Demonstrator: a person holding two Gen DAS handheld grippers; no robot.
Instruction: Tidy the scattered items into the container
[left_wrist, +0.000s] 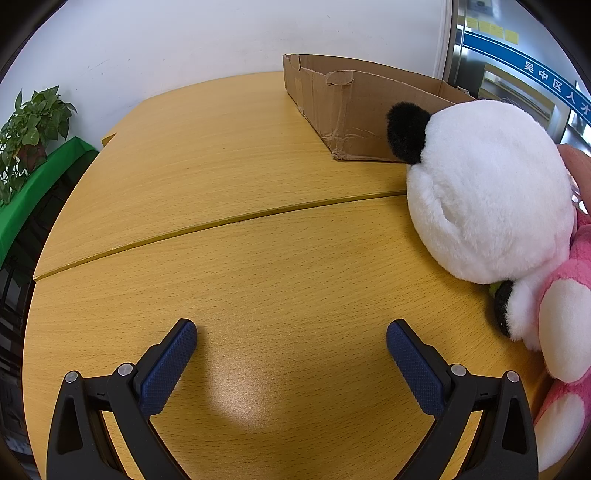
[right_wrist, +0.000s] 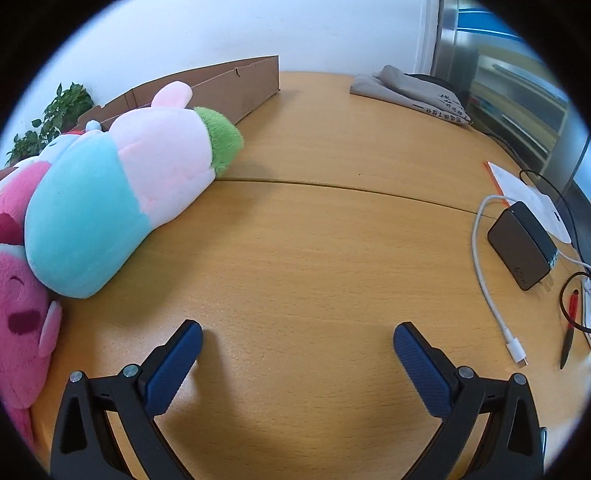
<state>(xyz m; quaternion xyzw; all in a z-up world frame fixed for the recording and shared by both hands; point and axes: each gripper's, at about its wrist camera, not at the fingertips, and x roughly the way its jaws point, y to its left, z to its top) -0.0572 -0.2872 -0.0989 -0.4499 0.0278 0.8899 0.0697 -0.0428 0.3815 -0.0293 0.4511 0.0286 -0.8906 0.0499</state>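
Two grippers hover low over a wooden table (left_wrist: 240, 177), each with its blue-padded jaws spread wide and nothing between them. The left gripper (left_wrist: 291, 332) faces bare tabletop, with a seam between two table sections running across ahead of it. To its right lies a panda (left_wrist: 491, 192), a round white plush with a black ear, its head resting on the table just in front of the box (left_wrist: 354, 114). That cardboard box stands at the far side of the table against the white wall, its near wall creased and torn at the top edge. A pink toy (left_wrist: 565, 332) presses against the panda at the frame's right edge. A plant (left_wrist: 33, 125) stands off the table at far left.

The right gripper (right_wrist: 297, 334) also hangs over bare wood. To its left lies a pig (right_wrist: 122, 184), a plush in pale pink and turquoise with a green tuft at its far end, which lies close to the box (right_wrist: 236, 88). The pink toy (right_wrist: 22, 295) lies touching the pig's near end. At right sit a charger (right_wrist: 522, 245), a white cable (right_wrist: 491, 291) and a pen (right_wrist: 569, 332); folded grey cloth (right_wrist: 406, 88) lies at the far side.
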